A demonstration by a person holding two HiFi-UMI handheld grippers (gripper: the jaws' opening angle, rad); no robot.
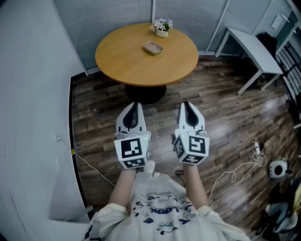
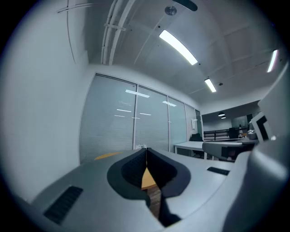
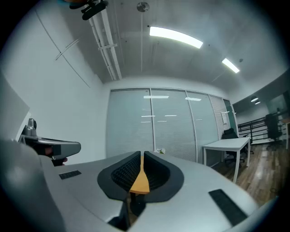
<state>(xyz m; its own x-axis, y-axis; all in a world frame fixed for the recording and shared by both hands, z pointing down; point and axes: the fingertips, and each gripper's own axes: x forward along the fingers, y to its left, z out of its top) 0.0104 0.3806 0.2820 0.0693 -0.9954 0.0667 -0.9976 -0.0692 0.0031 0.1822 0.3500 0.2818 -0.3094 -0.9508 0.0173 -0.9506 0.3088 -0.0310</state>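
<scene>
- The round table [image 1: 136, 70] is the closest thing in front of you, but it's well apart from both tools. You're standing back on the wood floor [image 1: 99, 117] with nothing in reach.
- A small shallow dish [image 1: 153, 47] sits near the middle of the tabletop. A little flower pot [image 1: 162, 27] sits at the far edge by the glass wall with blinds [image 1: 117, 14], so the near half of the top is bare.
- Your left gripper [image 1: 136, 104] is pinched closed, pads meeting at the tips with nothing between them. Through the hollow behind the tips you only see a slice of tabletop.
- Your right gripper [image 1: 186, 103] is the same deal, closed down to a sliver and empty.
- You've got both held side by side at about waist level, noses aimed at the table. To me that reads as a neutral carry.
- Off to your right there's a white desk [image 1: 251, 44], and loose cables [image 1: 235, 174] trail across the floor nearer your feet.
</scene>
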